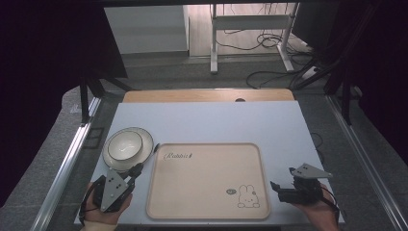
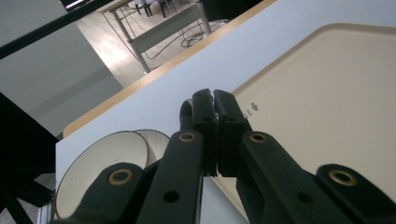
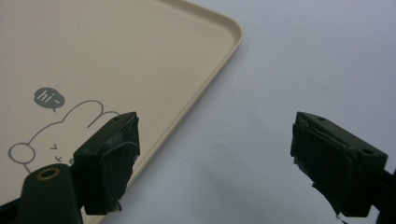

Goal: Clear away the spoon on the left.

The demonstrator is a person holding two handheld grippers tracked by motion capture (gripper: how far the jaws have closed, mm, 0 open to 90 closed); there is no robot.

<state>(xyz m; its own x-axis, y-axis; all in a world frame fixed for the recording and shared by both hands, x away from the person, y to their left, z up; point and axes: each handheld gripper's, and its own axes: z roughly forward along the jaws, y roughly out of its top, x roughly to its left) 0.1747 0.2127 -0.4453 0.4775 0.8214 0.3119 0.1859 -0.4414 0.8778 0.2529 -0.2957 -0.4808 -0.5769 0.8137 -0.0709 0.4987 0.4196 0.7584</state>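
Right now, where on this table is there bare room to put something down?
The beige tray is bare except for its printed rabbit. The white tabletop is free in a wide strip behind the tray, and to its right above the right gripper. The left side is crowded: the bowl on its plate, with the left gripper beside them.

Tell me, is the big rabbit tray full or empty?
Empty. The tray shows only its printed rabbit and lettering on a bare beige surface; the bowl sits on a plate beside it, on the table.
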